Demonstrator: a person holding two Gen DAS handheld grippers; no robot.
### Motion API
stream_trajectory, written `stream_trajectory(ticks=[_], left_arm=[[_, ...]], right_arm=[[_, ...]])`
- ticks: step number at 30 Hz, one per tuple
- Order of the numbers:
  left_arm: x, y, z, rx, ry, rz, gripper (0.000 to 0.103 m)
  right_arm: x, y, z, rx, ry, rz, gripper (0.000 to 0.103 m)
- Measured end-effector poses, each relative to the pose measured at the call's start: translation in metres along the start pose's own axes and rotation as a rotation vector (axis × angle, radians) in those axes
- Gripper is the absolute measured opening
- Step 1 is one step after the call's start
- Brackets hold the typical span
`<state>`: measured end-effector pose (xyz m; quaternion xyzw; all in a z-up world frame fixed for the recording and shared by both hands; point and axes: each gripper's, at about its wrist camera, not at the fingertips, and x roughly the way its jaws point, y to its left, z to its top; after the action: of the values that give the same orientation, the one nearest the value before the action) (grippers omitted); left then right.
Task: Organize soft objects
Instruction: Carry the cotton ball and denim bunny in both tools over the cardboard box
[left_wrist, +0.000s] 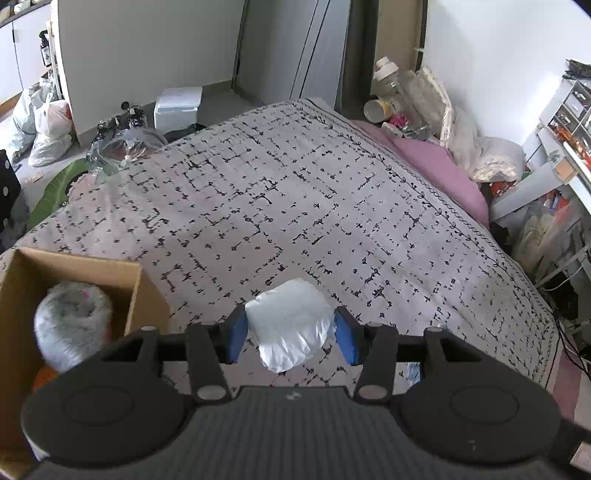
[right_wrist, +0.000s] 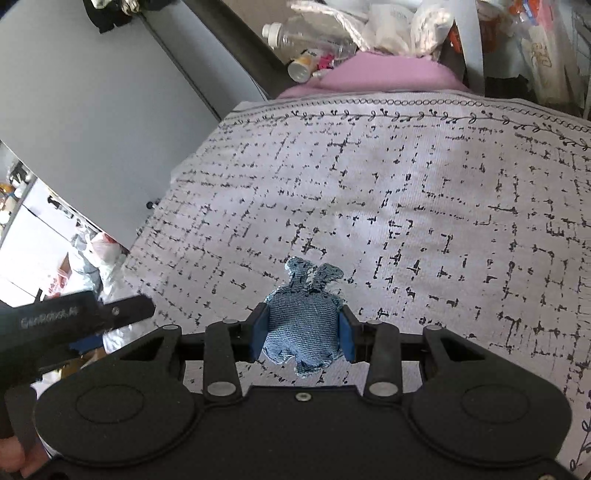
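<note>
In the left wrist view my left gripper (left_wrist: 291, 330) is shut on a small white pillow-like pouch (left_wrist: 290, 325), held above the patterned bedspread (left_wrist: 295, 192). A cardboard box (left_wrist: 74, 280) stands at the lower left with a grey fluffy soft object (left_wrist: 72, 325) inside it. In the right wrist view my right gripper (right_wrist: 303, 332) is shut on a blue denim stuffed toy with two ears (right_wrist: 304, 321), held over the bedspread (right_wrist: 406, 206). Part of the left gripper's body (right_wrist: 74, 317) shows at the left edge.
A pink sheet (left_wrist: 436, 166) lies at the bed's far corner beside bottles and bags (left_wrist: 402, 96). Shelves and clutter (left_wrist: 554, 155) line the right side. On the floor at the left are plastic bags (left_wrist: 44, 125) and a white box (left_wrist: 177, 107).
</note>
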<state>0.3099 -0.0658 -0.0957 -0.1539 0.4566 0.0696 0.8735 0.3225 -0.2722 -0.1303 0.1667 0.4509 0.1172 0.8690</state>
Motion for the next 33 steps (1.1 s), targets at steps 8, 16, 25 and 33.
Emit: stream_trajectory(ticks=[8,16,25,33], left_arm=[[-0.036,0.017,-0.013,-0.028,-0.041,0.007,0.049],[-0.071,0.033,-0.021,-0.041,-0.07,0.01,0.049],[-0.103,0.058,-0.017,-0.047,-0.122,0.039,0.049],[-0.12,0.079,-0.016,-0.063,-0.151,0.078,0.049]], right_arm=[[-0.027,0.008,-0.005,-0.025,-0.051,0.02,0.039],[-0.058,0.023,-0.004,-0.064,-0.121,0.052,0.039],[-0.079,0.044,-0.008,-0.107,-0.18,0.087,0.039],[-0.086,0.065,-0.012,-0.159,-0.2,0.109,0.039]])
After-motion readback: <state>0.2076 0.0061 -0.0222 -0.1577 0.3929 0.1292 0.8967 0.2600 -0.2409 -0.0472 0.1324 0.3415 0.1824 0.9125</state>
